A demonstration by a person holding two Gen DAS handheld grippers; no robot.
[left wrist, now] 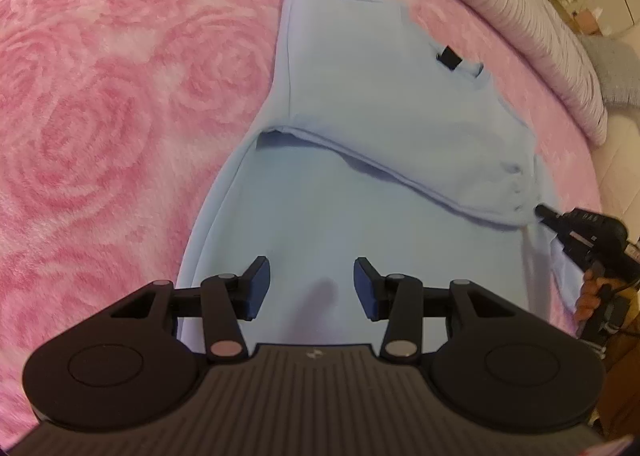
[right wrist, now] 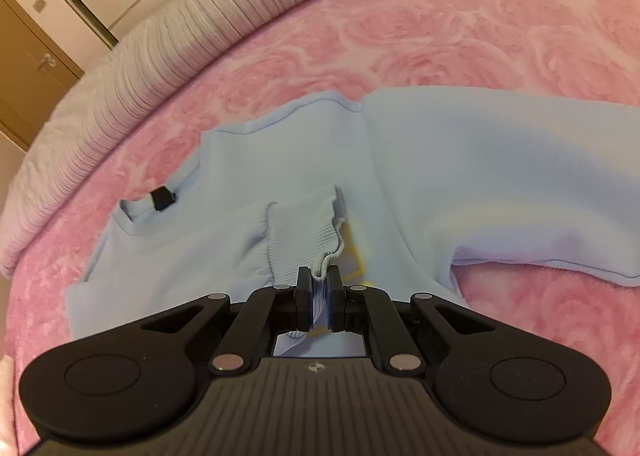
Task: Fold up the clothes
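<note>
A light blue sweatshirt [left wrist: 360, 191] lies on a pink rose-patterned blanket [left wrist: 100, 115]. One sleeve is folded across its body. My left gripper [left wrist: 312, 284] is open and empty, hovering over the lower body of the sweatshirt. My right gripper [right wrist: 319, 280] is shut on the ribbed cuff [right wrist: 304, 240] of the sleeve, held over the chest of the sweatshirt [right wrist: 480, 175]. The right gripper also shows in the left wrist view [left wrist: 540, 211] at the right, pinching the sleeve end. A black neck label [right wrist: 162, 197] marks the collar.
A grey ribbed headboard cushion [right wrist: 160, 39] runs along the far edge of the bed. Wardrobe doors [right wrist: 36, 63] stand behind it. The pink blanket [right wrist: 480, 35] surrounds the garment on all sides.
</note>
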